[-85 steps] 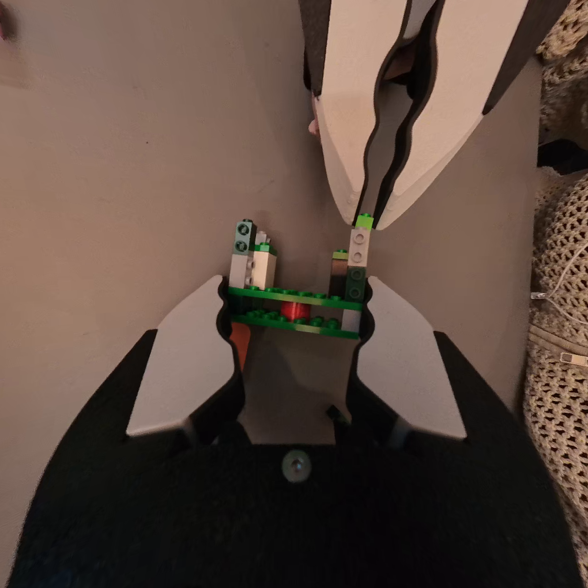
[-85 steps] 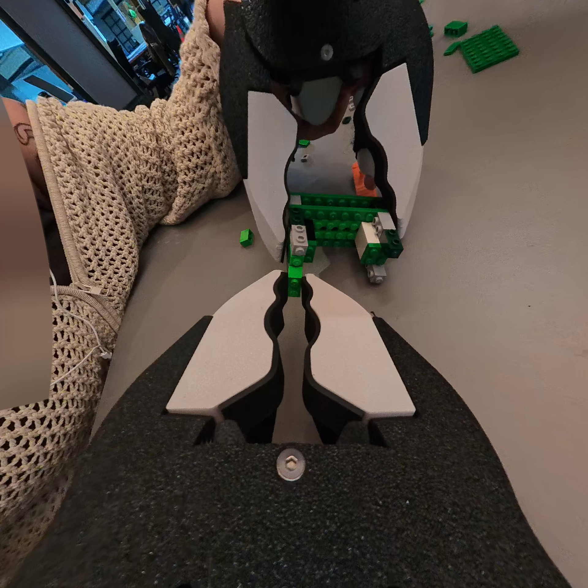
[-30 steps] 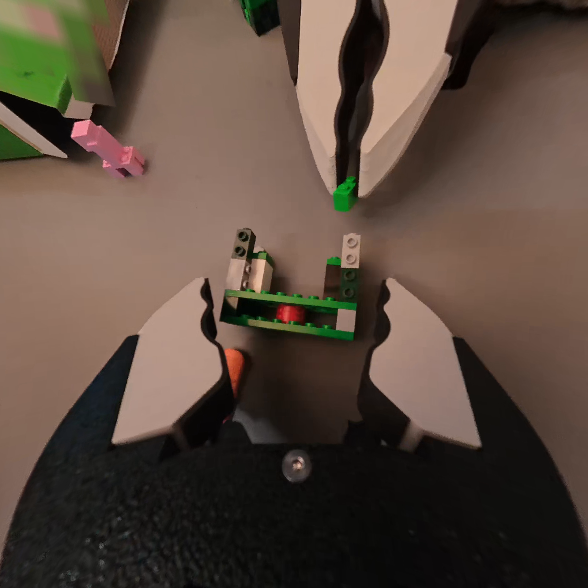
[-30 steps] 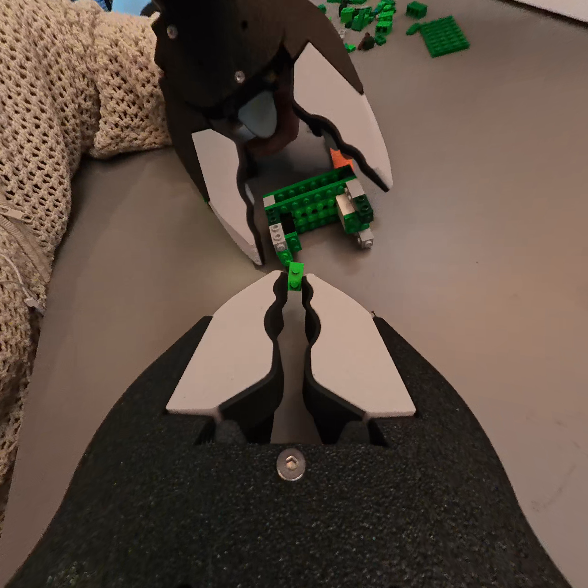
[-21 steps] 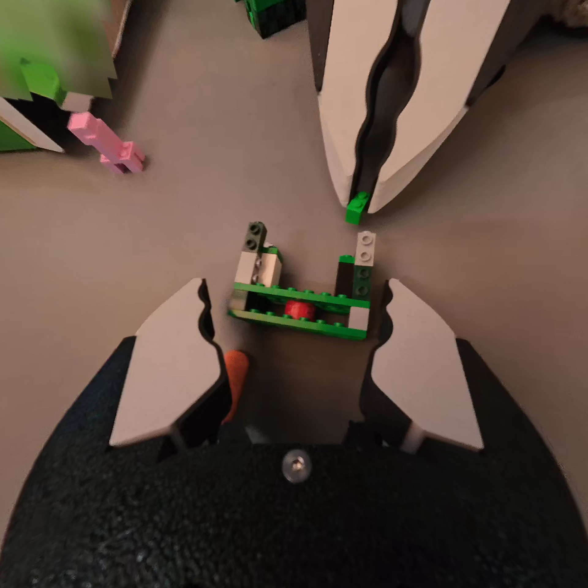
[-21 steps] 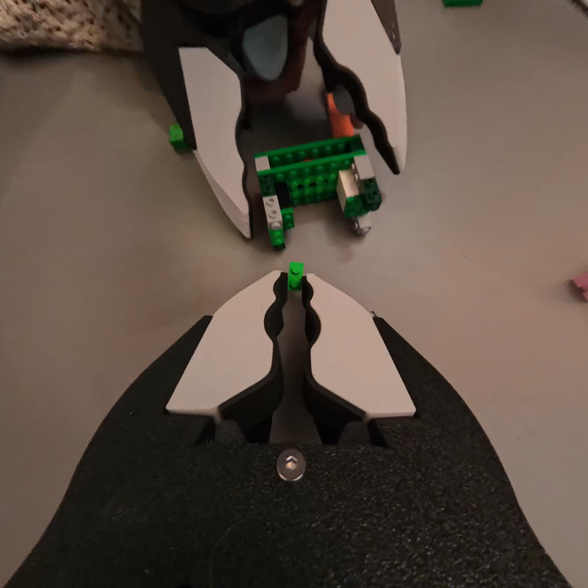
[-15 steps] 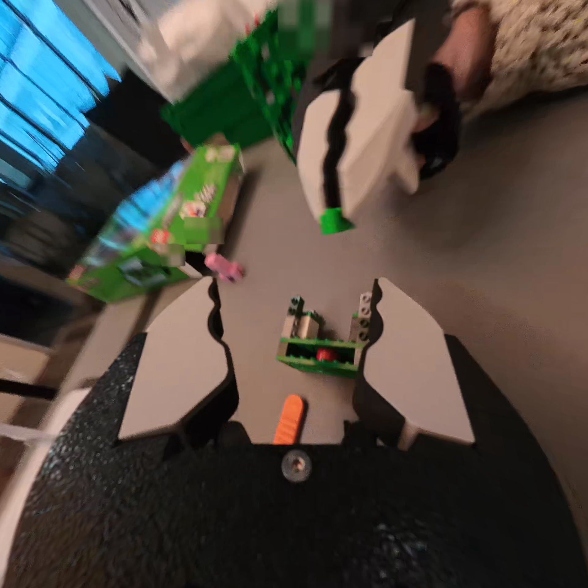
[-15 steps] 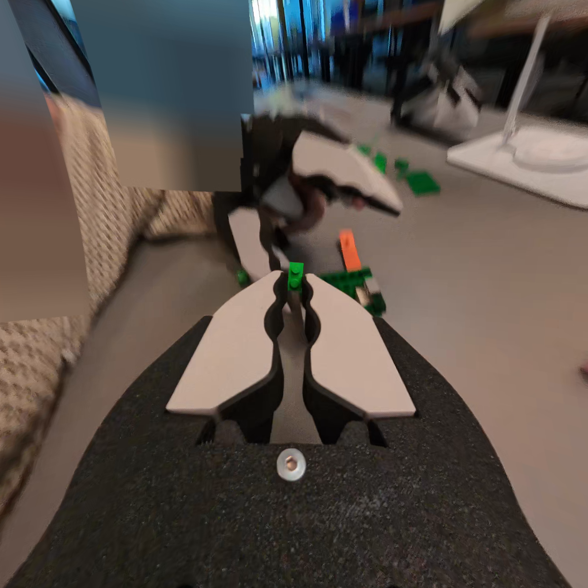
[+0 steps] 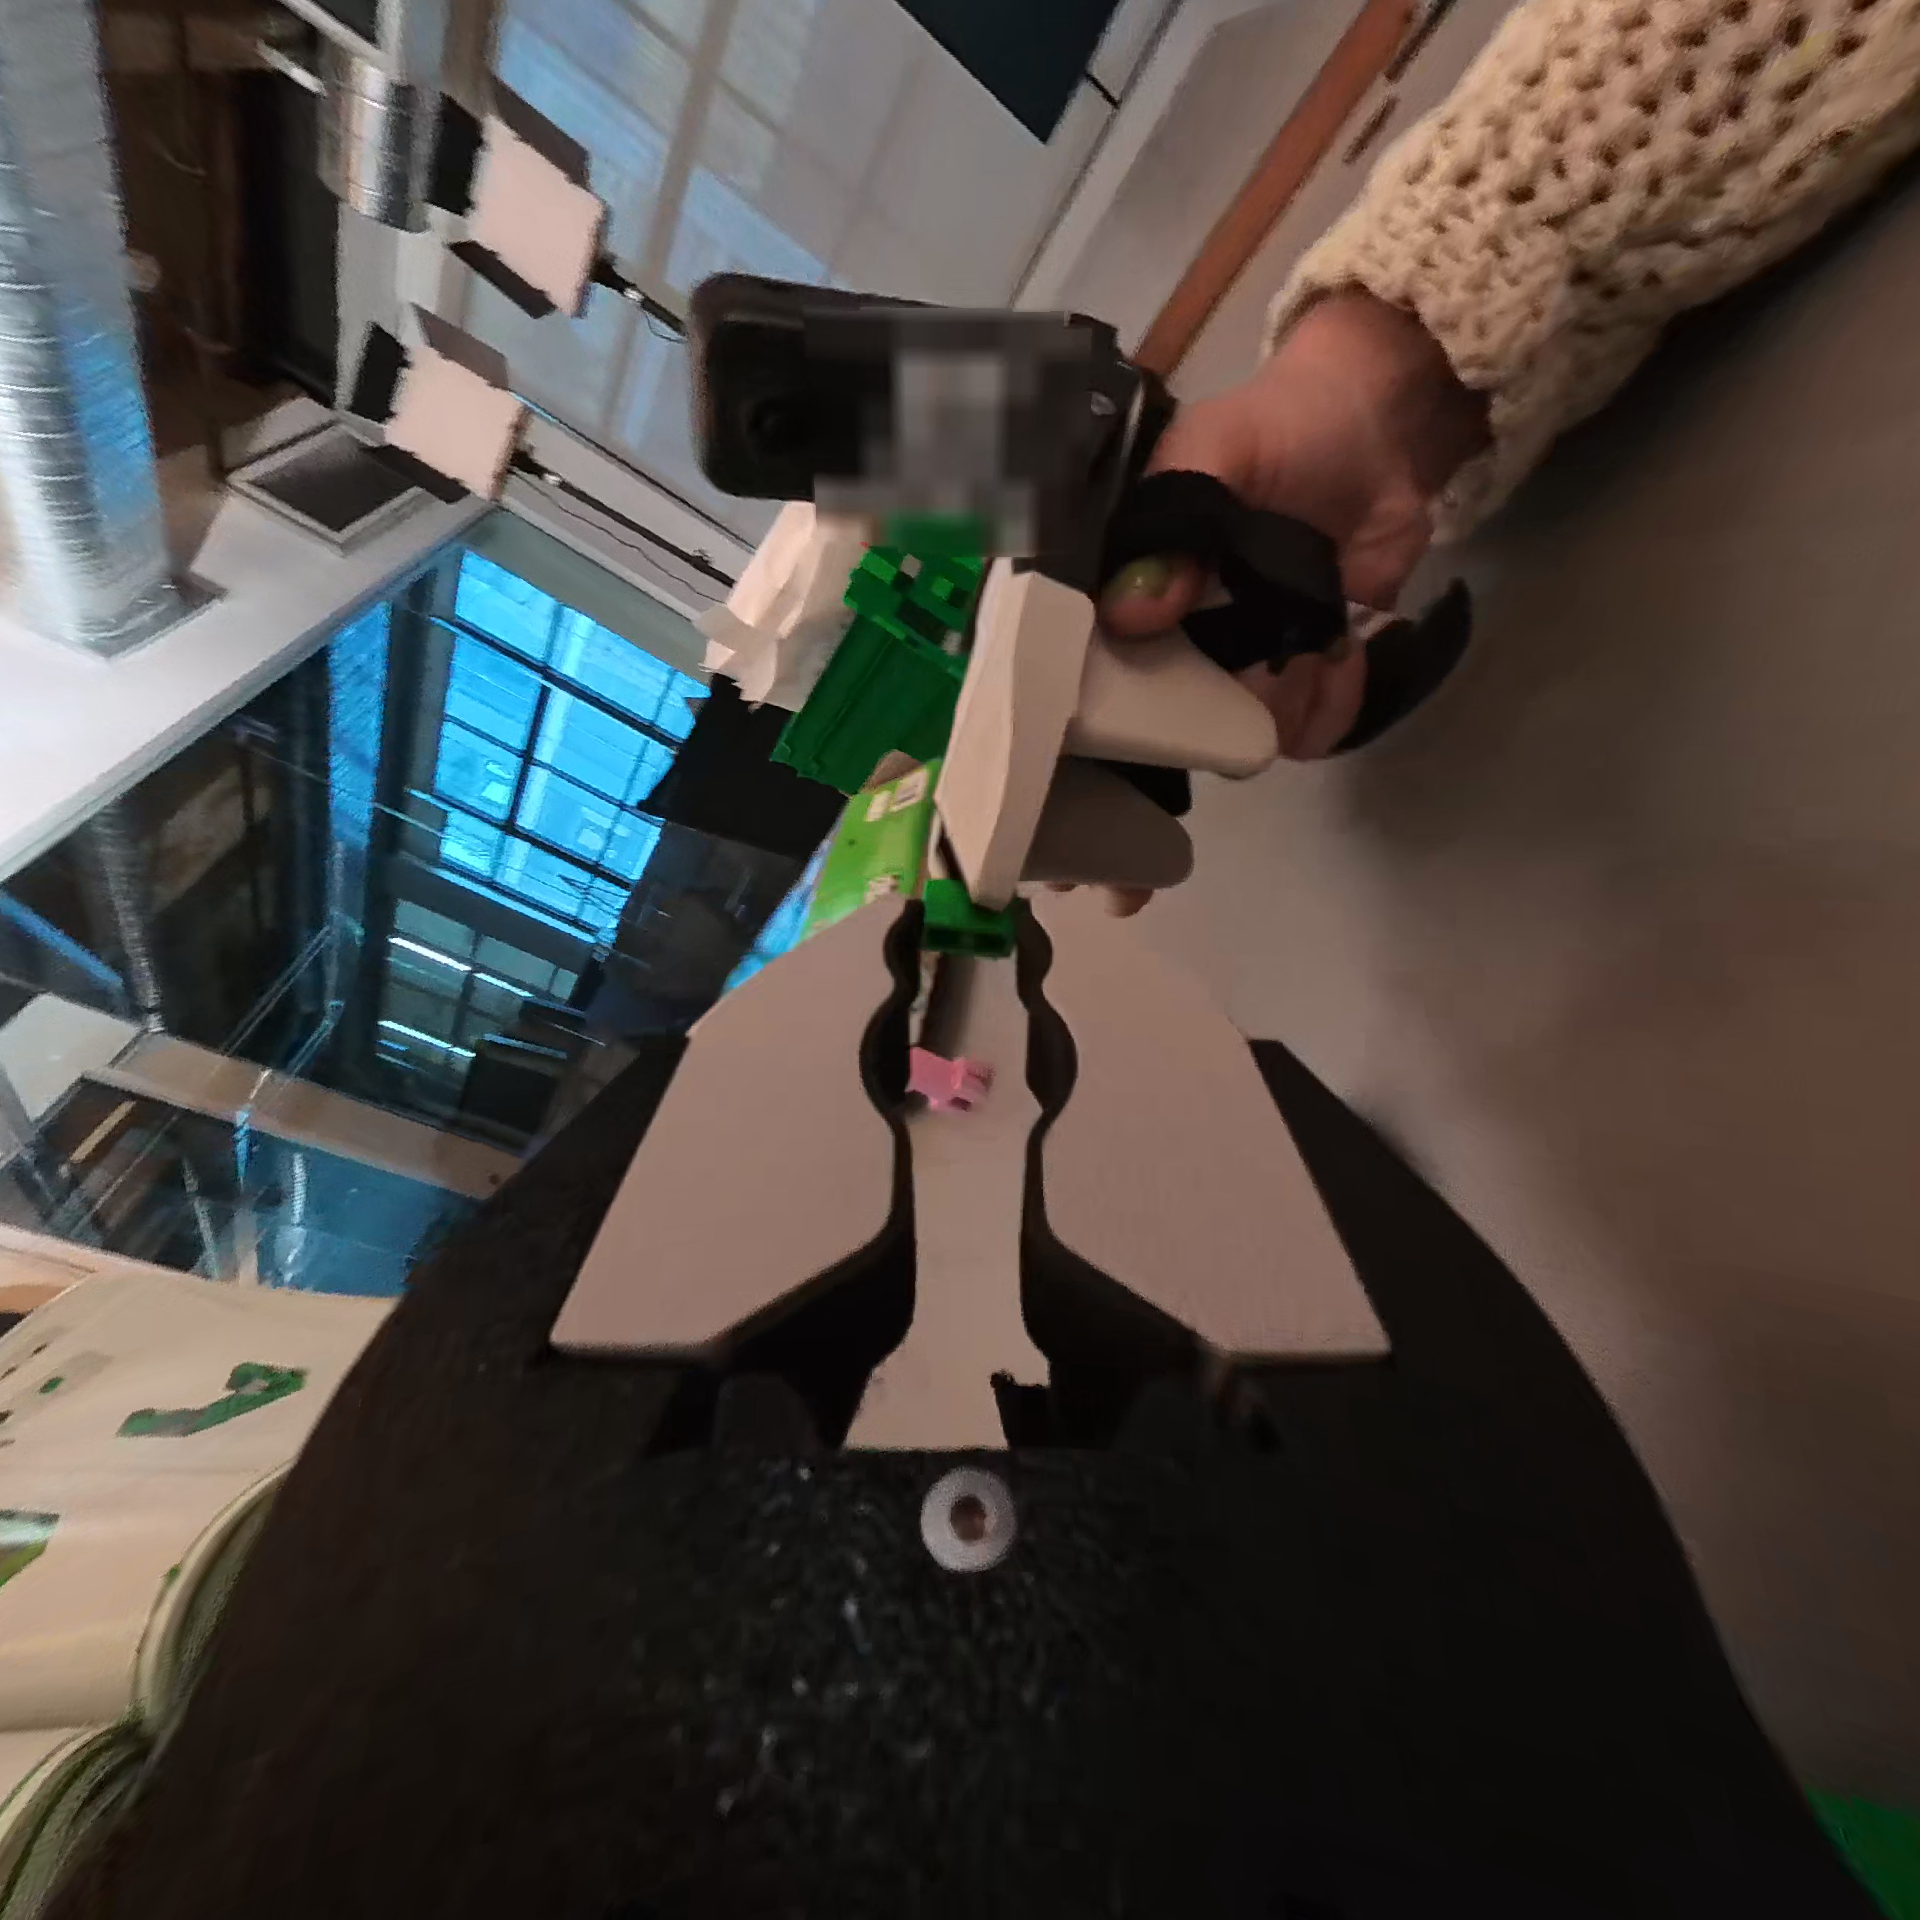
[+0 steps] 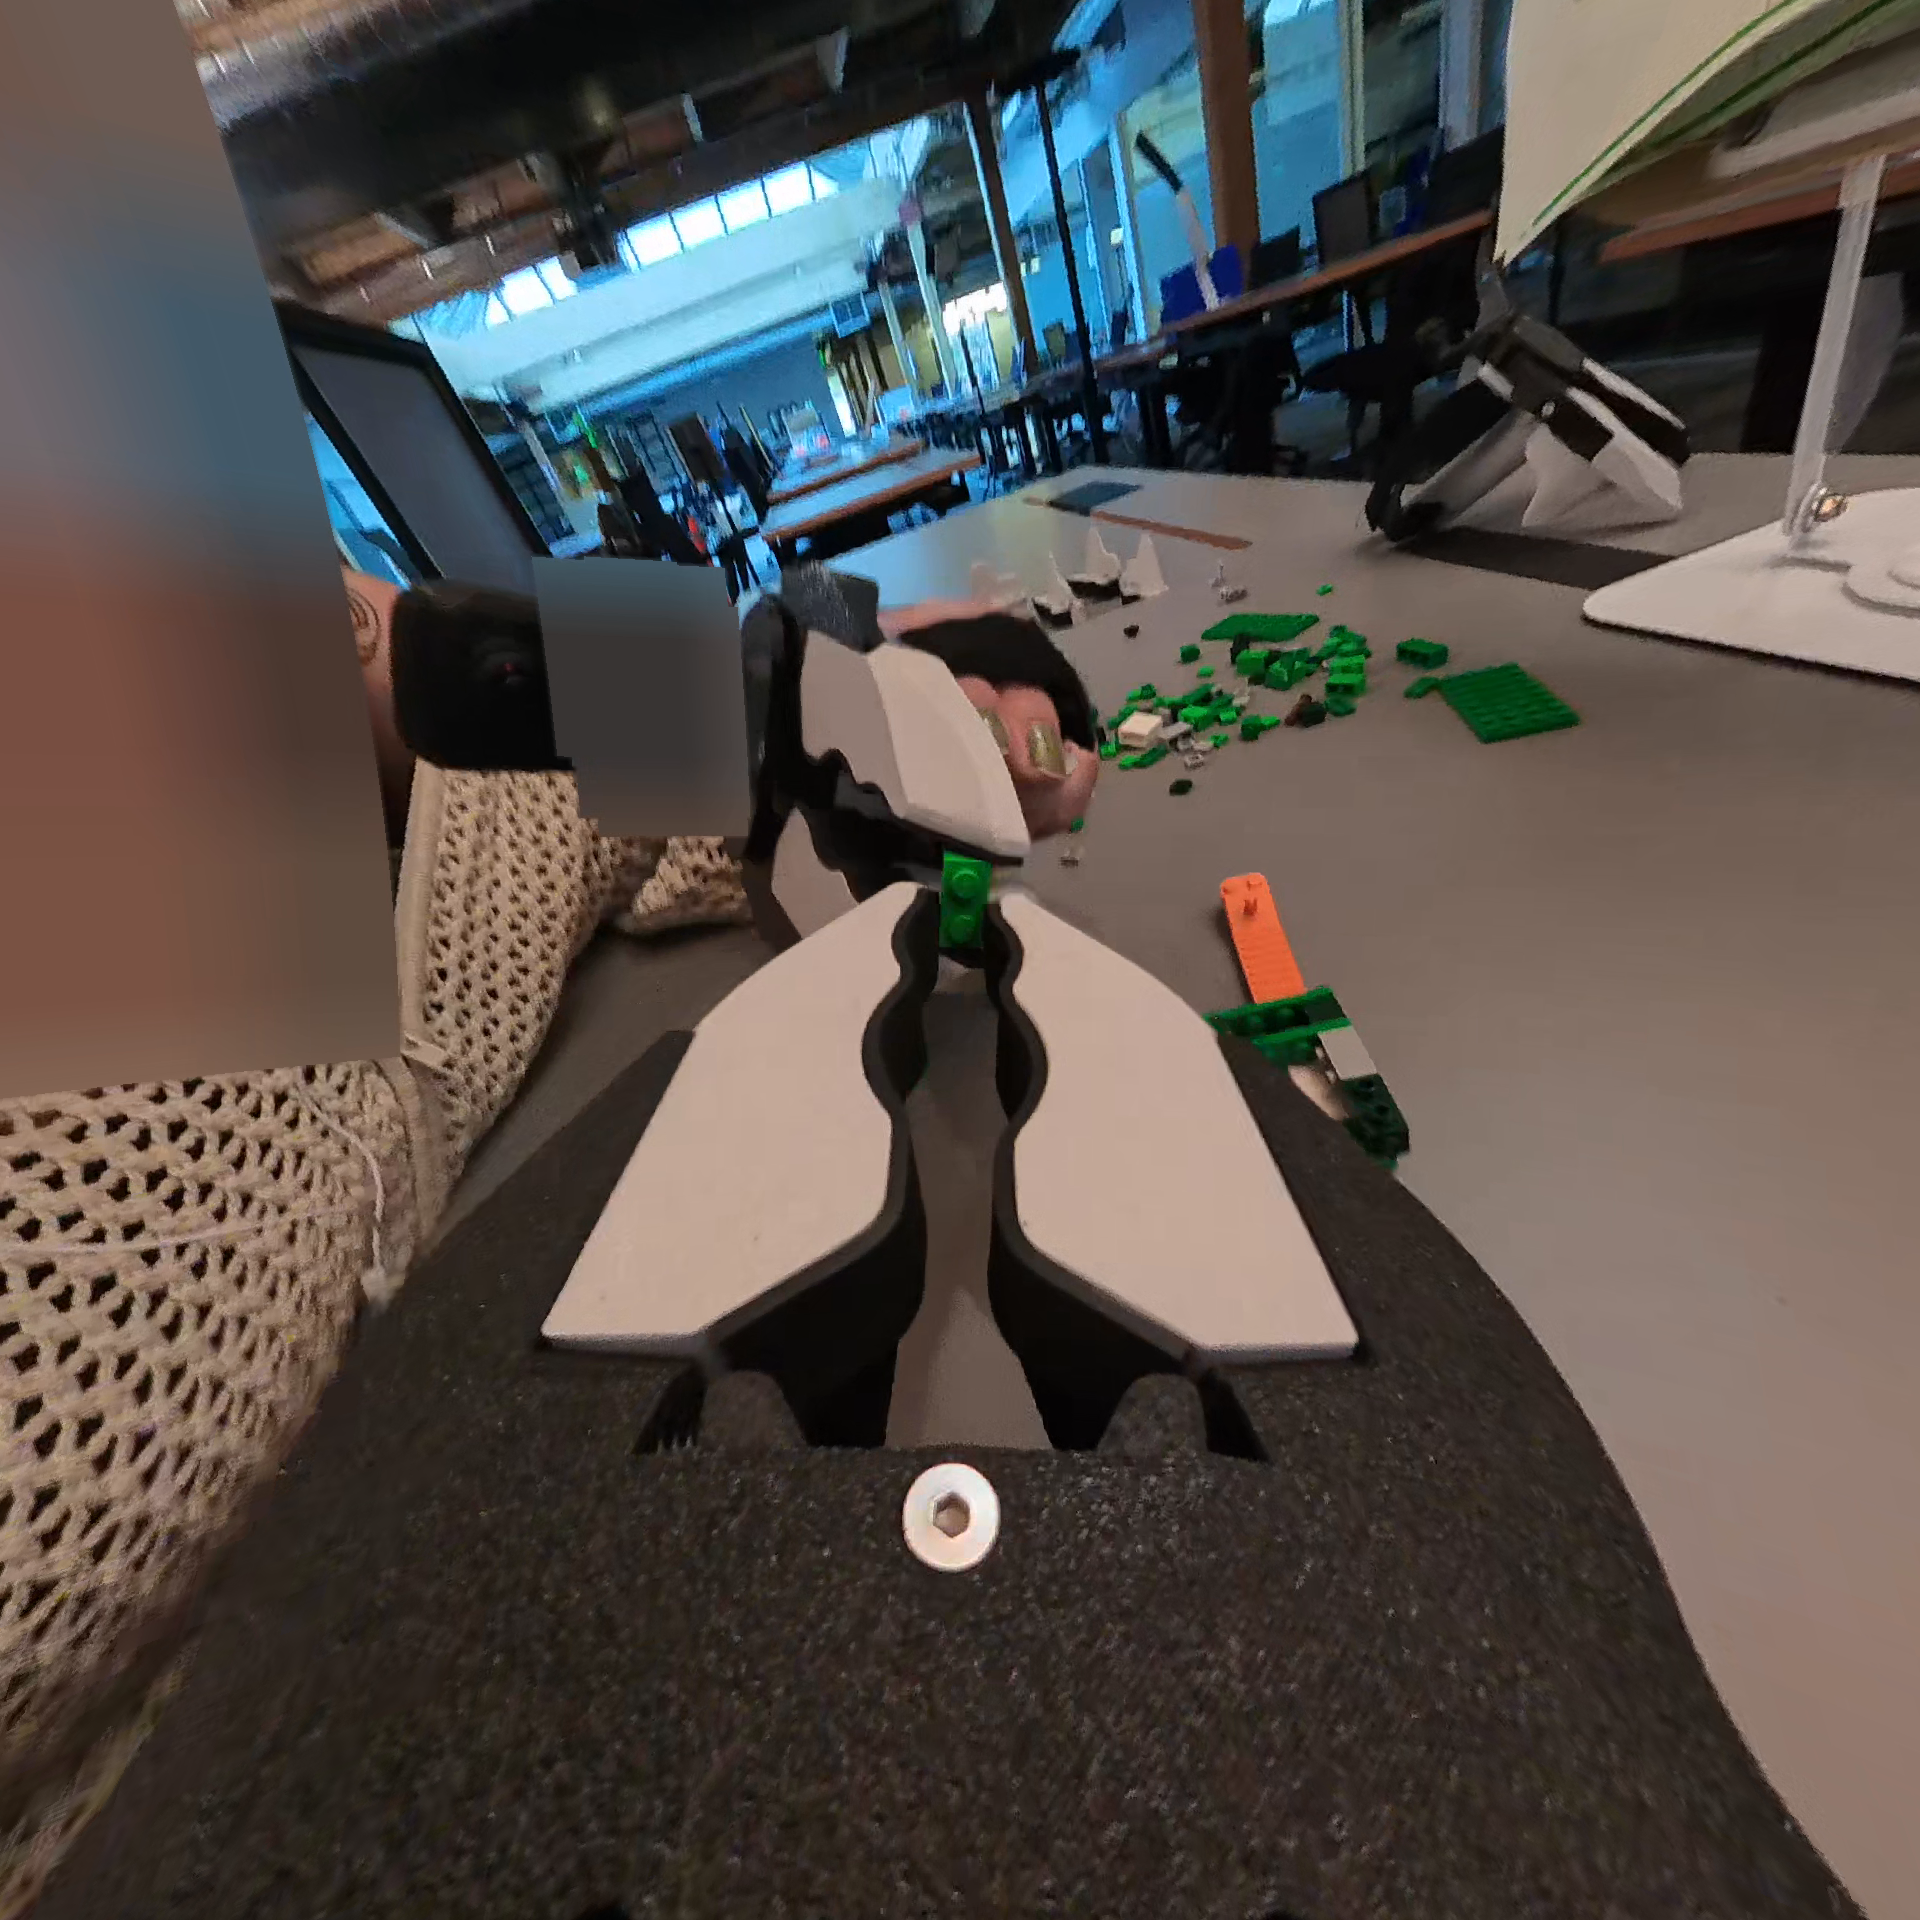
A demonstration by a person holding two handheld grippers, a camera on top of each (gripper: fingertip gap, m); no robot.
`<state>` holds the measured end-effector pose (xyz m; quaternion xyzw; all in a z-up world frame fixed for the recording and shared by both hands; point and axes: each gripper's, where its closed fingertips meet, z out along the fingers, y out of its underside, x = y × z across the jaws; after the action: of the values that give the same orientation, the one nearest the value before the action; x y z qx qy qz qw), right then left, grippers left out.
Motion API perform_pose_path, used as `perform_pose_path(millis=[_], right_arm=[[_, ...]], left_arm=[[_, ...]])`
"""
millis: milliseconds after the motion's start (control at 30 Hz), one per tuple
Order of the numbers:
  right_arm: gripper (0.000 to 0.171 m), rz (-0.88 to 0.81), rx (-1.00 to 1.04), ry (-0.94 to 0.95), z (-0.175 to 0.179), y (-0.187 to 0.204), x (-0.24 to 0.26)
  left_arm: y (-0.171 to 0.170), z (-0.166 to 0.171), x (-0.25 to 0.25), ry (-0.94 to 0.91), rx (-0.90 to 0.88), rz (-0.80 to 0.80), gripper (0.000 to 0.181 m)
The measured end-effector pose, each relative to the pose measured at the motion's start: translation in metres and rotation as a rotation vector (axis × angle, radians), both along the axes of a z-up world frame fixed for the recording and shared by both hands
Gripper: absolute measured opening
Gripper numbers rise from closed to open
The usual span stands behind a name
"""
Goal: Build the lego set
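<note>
Clenching the right gripper point(image 10: 958, 935) on a small green brick point(image 10: 962, 896), pinching it at the very fingertips and lifting it clear of the grey table point(image 10: 1558, 1039). Bringing the left gripper point(image 9: 966, 925) up against the same brick from the opposite side, its fingers drawn in close on either flank; cannot tell whether actually squeezing it or merely bracketing it. Leaving the part-built green model point(image 10: 1309, 1049) lying on the table just right of the right gripper, with an orange separator tool point(image 10: 1262, 940) touching its far edge. Leaving a small pink piece point(image 9: 948, 1091) resting on the table too, showing through the gap between the left fingers. Gripping the right tool's handle with a bare hand point(image 9: 1320, 468) coming out of a cream knitted sleeve point(image 9: 1610, 177). Farther back, keeping a scatter of loose green pieces point(image 10: 1247, 686) and a flat green plate point(image 10: 1507, 701) spread across the tabletop, well apart from the model, and a green box point(image 9: 883, 842) sitting behind the meeting fingertips.
</note>
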<state>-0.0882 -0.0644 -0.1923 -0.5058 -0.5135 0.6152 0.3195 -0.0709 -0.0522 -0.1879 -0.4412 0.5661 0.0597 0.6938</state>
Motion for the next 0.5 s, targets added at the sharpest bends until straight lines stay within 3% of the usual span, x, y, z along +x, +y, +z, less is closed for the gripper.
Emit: perform_pose_path(millis=[33,200,333,500], right_arm=[[0.009,0.008,0.021,-0.038,-0.005,0.0,0.002],[0.014,0.014,0.154,-0.19,-0.025,0.001,0.011],[0.014,0.081,0.137,-0.237,-0.034,-0.011,0.01],[0.007,0.076,0.167,-0.27,-0.04,-0.008,0.012]], left_arm=[[-0.001,-0.004,0.001,0.024,-0.023,-0.019,0.017],[-0.006,-0.022,0.004,0.182,-0.047,-0.09,0.016],[-0.012,-0.038,0.007,0.28,-0.062,-0.132,0.016],[-0.008,-0.042,0.007,0.234,-0.133,-0.116,0.02]])
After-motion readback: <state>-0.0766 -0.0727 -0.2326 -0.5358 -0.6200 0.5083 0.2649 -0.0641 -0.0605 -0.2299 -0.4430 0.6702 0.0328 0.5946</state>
